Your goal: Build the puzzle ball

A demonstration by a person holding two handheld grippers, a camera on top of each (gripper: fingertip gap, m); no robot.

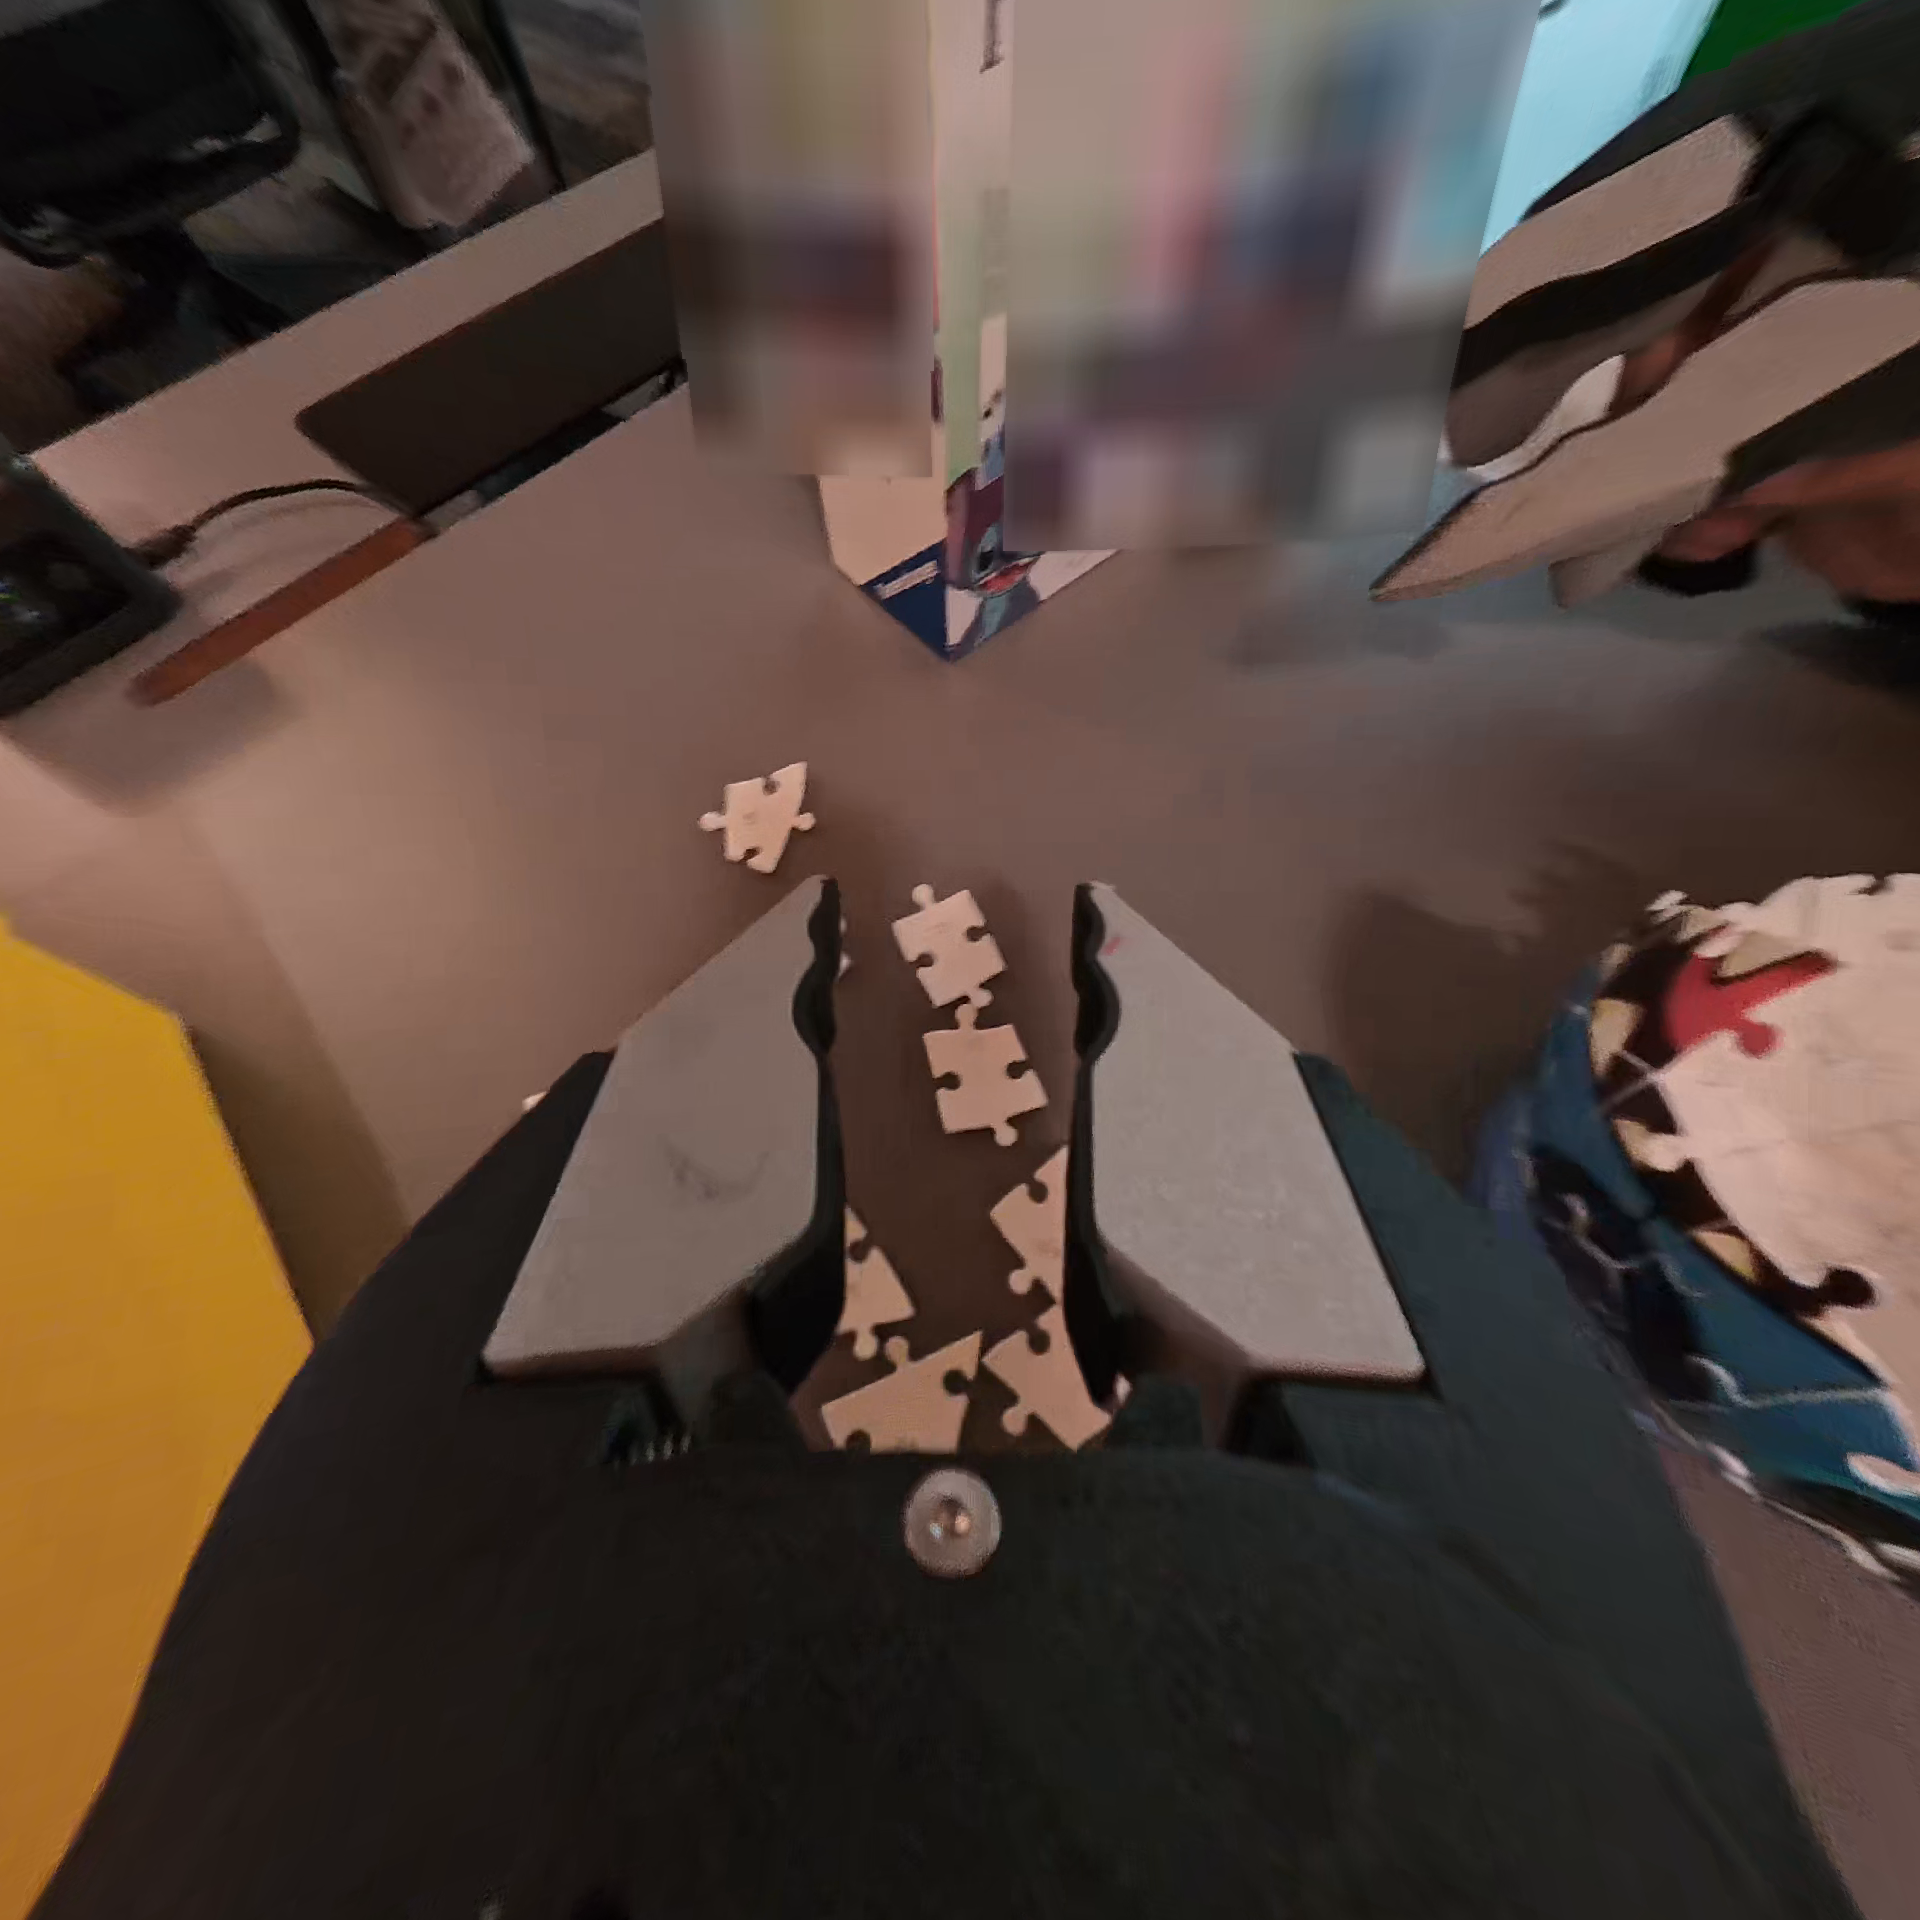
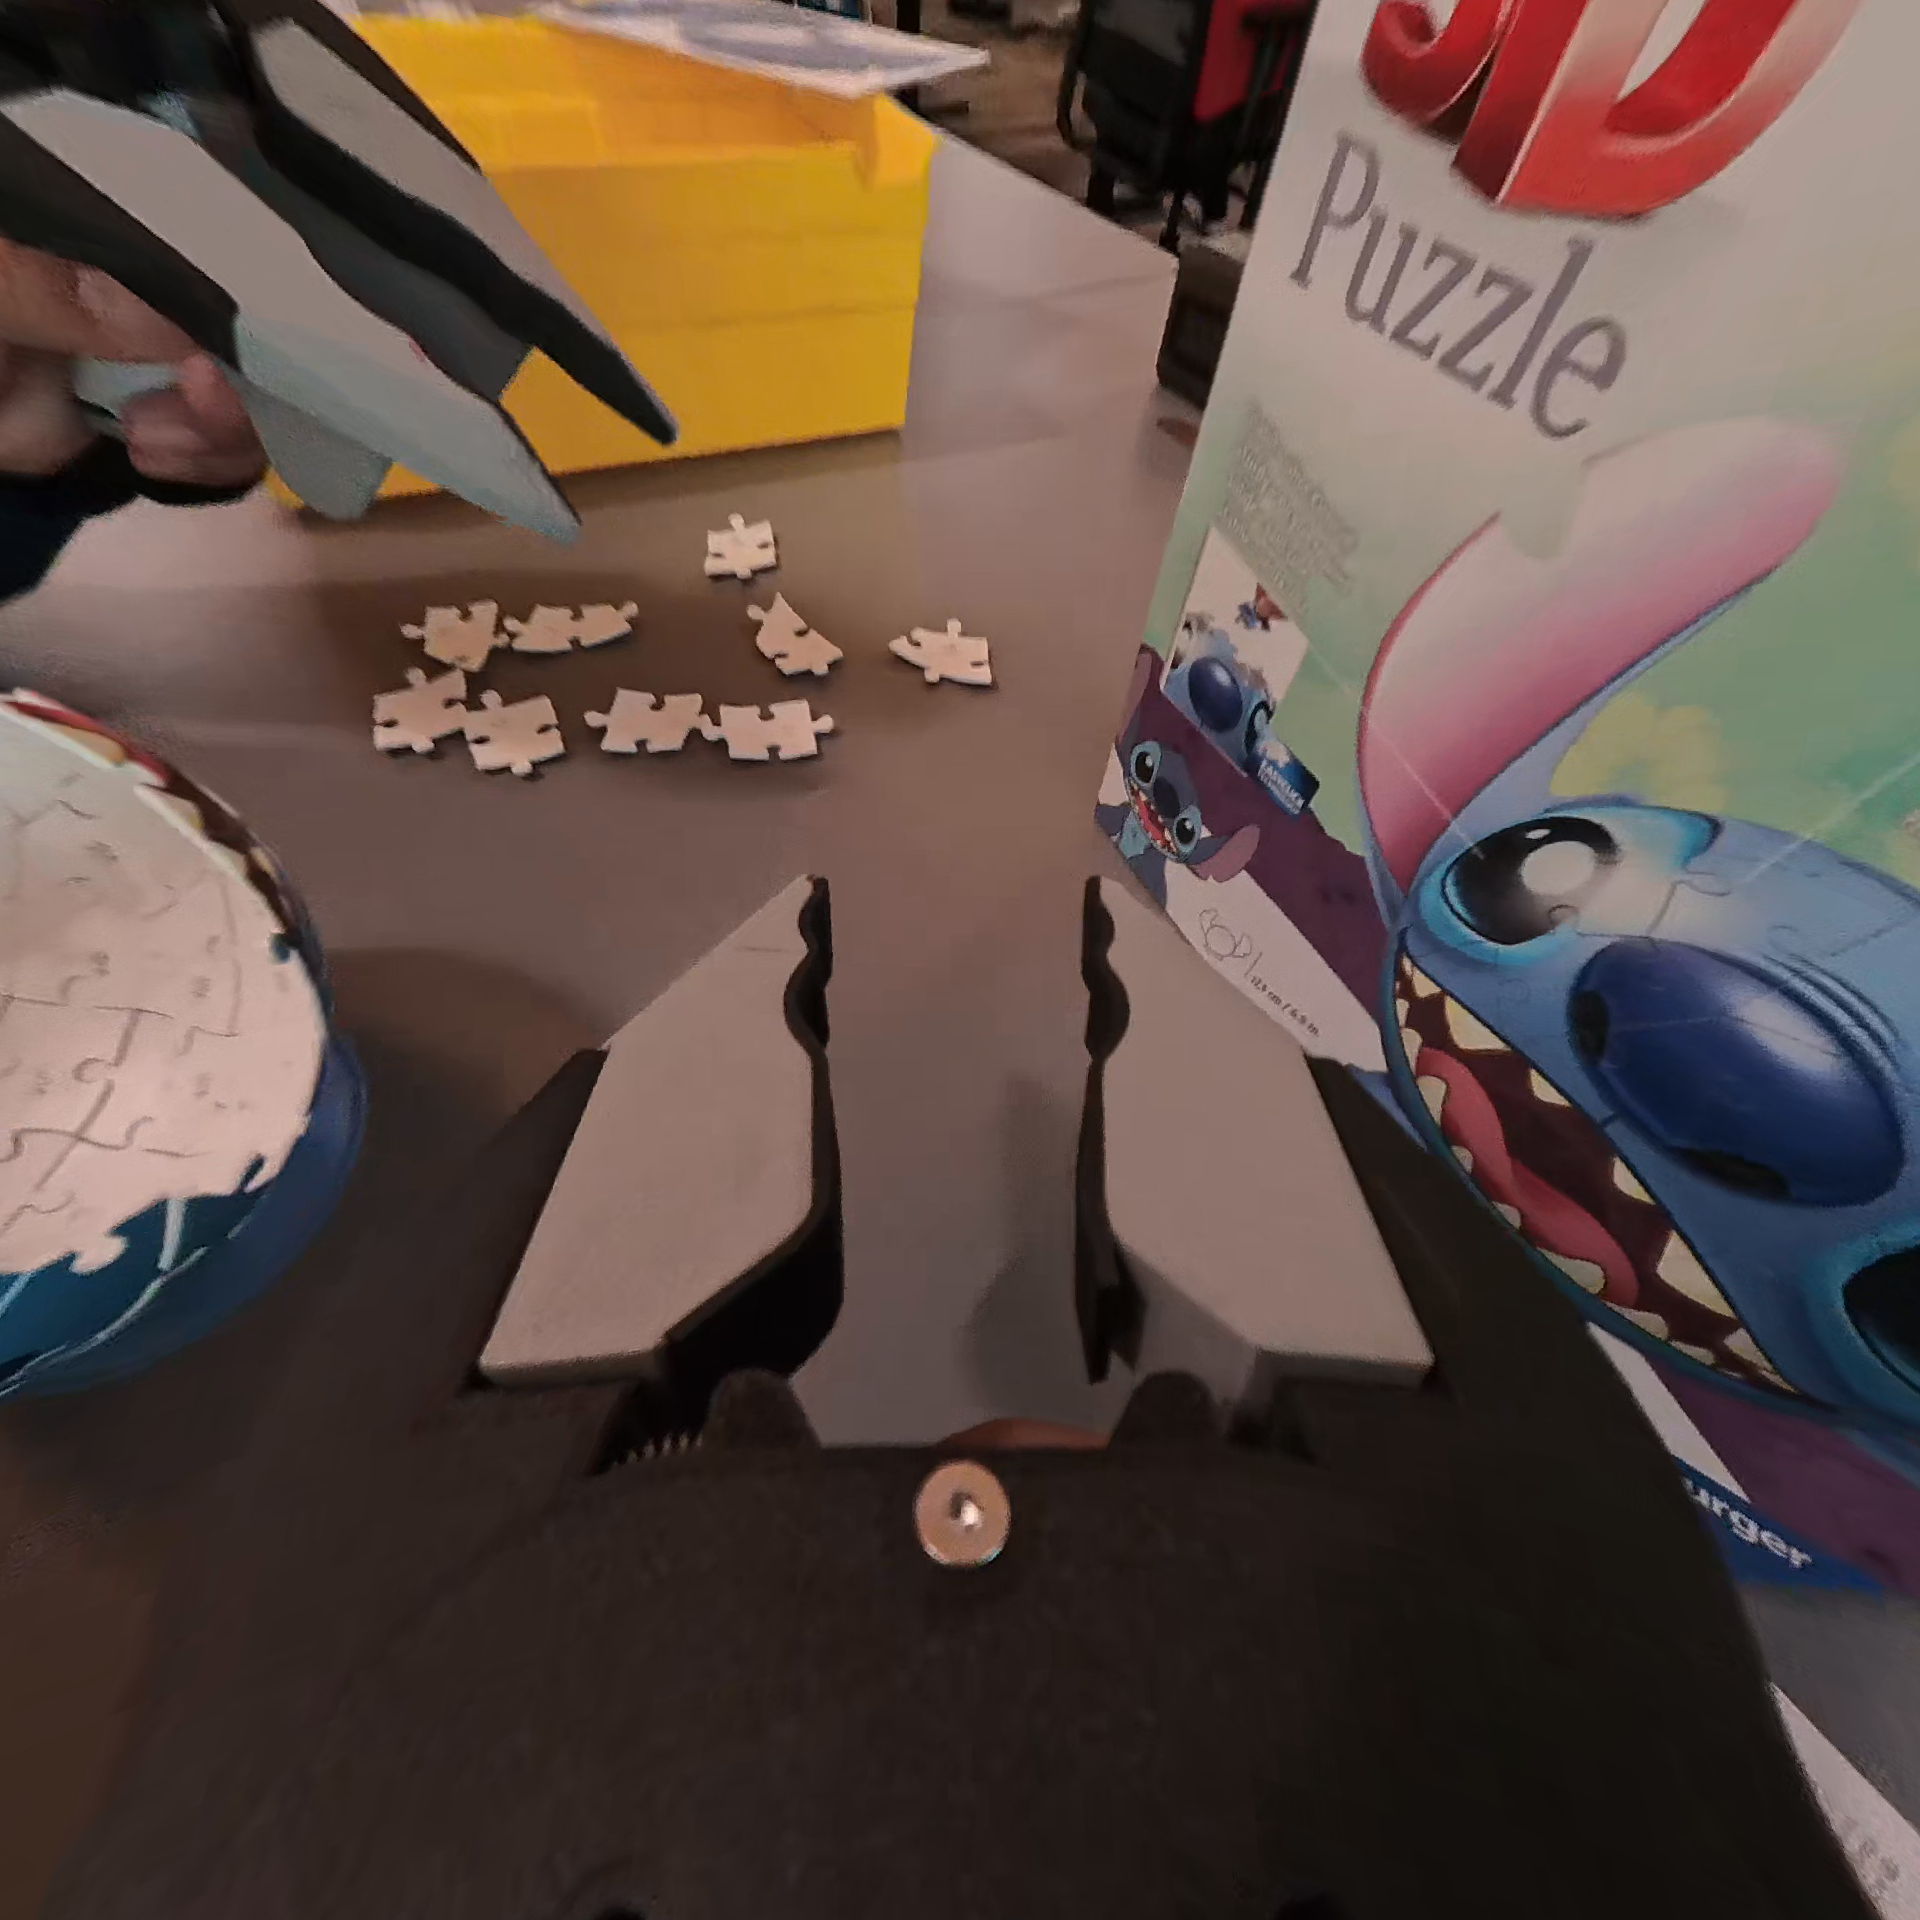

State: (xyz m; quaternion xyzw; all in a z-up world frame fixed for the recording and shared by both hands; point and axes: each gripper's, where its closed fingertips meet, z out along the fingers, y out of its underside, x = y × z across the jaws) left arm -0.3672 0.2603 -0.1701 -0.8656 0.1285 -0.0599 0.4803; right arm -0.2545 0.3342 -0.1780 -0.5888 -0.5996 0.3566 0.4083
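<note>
The half-built puzzle ball [image 1: 1756, 1174] sits on the grey table at the right edge of the left wrist view, open side up, white inside and blue outside; it also shows at the left edge of the right wrist view [image 2: 135, 1039]. Several loose white pieces [image 1: 951, 945] lie face down on the table under my left gripper [image 1: 954, 914], which is open and empty above them. My right gripper [image 2: 954, 914] is open and empty over bare table, with the loose pieces [image 2: 644, 717] lying farther off. The left gripper [image 2: 582, 468] also shows at upper left there.
The tall puzzle box [image 2: 1558, 727] stands upright on the table just right of my right gripper; its lower corner shows in the left wrist view [image 1: 951, 613]. A yellow tray [image 2: 727, 229] stands at the back, also at the left edge of the left wrist view [image 1: 94, 1299]. A hand [image 2: 114, 384] holds the left gripper.
</note>
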